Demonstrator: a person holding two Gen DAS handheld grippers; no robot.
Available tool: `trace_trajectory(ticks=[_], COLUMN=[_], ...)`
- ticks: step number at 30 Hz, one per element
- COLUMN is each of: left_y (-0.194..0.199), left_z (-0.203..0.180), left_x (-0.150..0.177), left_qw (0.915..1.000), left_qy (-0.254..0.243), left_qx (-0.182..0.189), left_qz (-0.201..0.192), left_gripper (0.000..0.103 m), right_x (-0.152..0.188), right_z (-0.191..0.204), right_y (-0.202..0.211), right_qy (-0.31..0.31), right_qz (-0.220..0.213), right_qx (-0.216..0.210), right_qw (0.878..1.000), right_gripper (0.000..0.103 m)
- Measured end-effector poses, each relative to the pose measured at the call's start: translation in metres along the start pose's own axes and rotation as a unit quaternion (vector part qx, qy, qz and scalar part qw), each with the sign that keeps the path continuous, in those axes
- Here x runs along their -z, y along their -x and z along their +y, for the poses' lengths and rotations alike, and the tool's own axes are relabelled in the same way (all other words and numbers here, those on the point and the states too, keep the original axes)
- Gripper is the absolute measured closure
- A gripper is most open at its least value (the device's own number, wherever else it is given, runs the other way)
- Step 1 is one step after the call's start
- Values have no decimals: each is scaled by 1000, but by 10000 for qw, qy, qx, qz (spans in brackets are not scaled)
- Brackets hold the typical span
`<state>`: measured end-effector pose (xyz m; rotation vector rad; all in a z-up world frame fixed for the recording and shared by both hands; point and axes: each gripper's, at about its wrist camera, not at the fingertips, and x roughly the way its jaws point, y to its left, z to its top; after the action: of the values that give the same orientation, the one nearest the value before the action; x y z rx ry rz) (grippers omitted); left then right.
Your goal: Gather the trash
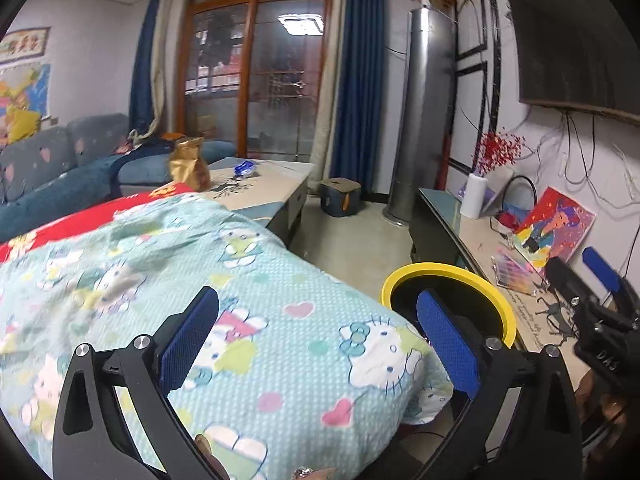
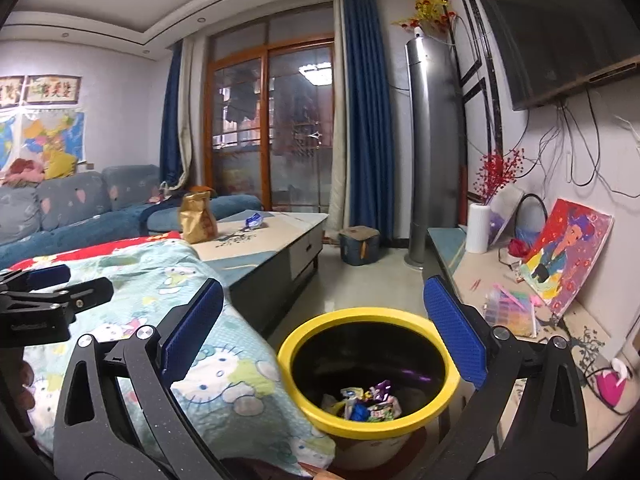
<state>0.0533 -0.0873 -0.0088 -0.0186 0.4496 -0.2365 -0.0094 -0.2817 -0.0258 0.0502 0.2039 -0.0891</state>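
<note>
The crumpled wrappers (image 2: 370,402) lie at the bottom of the yellow-rimmed bin (image 2: 316,412), below and between your right gripper (image 2: 326,330) fingers, which are spread wide and empty. Your left gripper (image 1: 318,338) is open too, gripping nothing, over the Hello Kitty blanket (image 1: 280,280).

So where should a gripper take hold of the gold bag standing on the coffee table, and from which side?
Probably the crumpled, folded top of the gold bag, coming level from the near side. The bag stands upright on the coffee table; its top is narrower than its bulging body, so open jaws should close across it more easily. Both the left gripper and the right gripper are open and empty.
</note>
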Motion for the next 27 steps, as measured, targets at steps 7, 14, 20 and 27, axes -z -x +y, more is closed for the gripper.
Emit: trace_trajectory(ticks=[7, 14, 20, 27], left_y=[15, 19, 20, 23], left_z=[8, 10, 10, 12], left_x=[14, 14, 12, 10], left_qw=[10000, 9999, 9998, 9998], left_qy=[77, 128, 148, 154], left_qx=[35, 60, 23, 13], left_qz=[-14, -73, -103, -149], left_gripper=[6, 6, 6, 6], right_x=[3, 0, -1, -1], right_z=[10, 12, 13, 14], right_y=[1, 5, 7, 7], right_qy=[46, 70, 82, 80], right_qz=[53, -14, -27, -25], right_qx=[-127, -137, -162, -161], right_qw=[9999, 9999, 9998, 9998], right_gripper=[10, 10, 10, 10])
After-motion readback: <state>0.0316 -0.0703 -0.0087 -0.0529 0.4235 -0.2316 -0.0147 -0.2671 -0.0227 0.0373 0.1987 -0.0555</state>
